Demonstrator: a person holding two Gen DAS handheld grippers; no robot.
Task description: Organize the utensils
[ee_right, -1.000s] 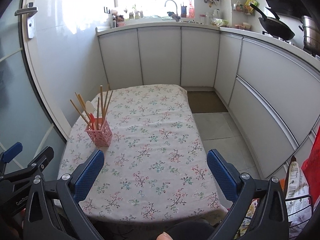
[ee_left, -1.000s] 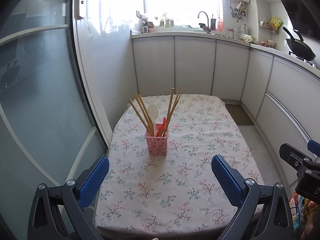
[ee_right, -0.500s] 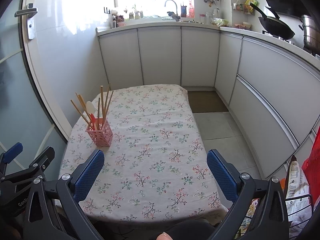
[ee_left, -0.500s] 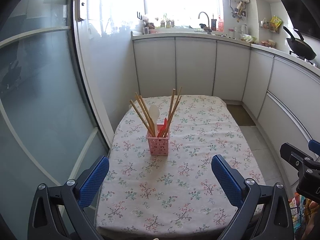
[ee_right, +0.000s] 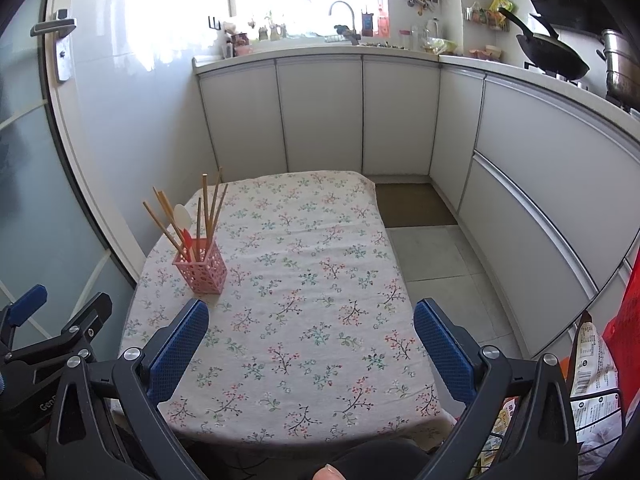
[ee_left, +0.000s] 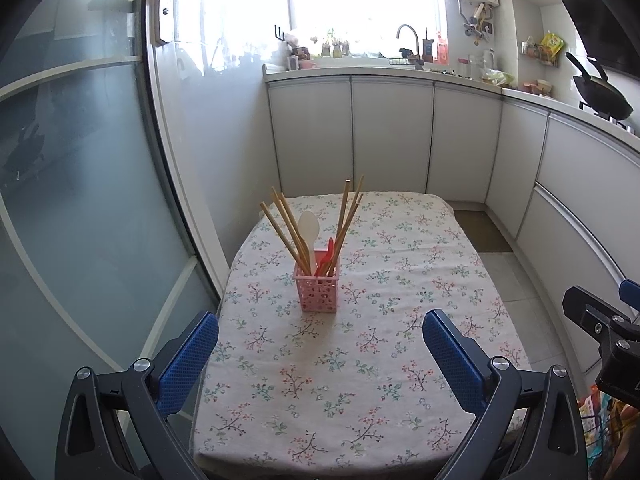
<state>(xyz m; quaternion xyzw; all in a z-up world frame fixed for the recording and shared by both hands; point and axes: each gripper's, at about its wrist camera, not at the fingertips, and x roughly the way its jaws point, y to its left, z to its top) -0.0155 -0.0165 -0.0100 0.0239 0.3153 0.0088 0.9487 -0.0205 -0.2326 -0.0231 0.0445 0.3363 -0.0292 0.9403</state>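
A pink perforated utensil holder [ee_left: 317,287] [ee_right: 201,265] stands upright on the flowered tablecloth [ee_left: 360,352] [ee_right: 304,280], on the table's left half. Several wooden chopsticks [ee_left: 286,226] [ee_right: 210,204], a white spoon [ee_left: 308,227] [ee_right: 182,216] and a red utensil [ee_left: 327,254] [ee_right: 187,238] stick up out of it. My left gripper [ee_left: 320,356] hangs open over the near table edge, well short of the holder, with nothing between its fingers. My right gripper [ee_right: 311,340] is open too, empty, to the right of the holder and nearer than it.
A glass sliding door [ee_left: 80,200] runs along the table's left side. White kitchen cabinets [ee_right: 320,116] line the back and right, with a wok [ee_right: 552,54] on the counter. A wire basket with packets [ee_right: 592,396] stands at the near right. Tiled floor [ee_right: 440,256] lies right of the table.
Both views have drifted slightly backward and upward from the table, so the holder looks a little farther. Both grippers stay open and empty; nothing on the table moved.
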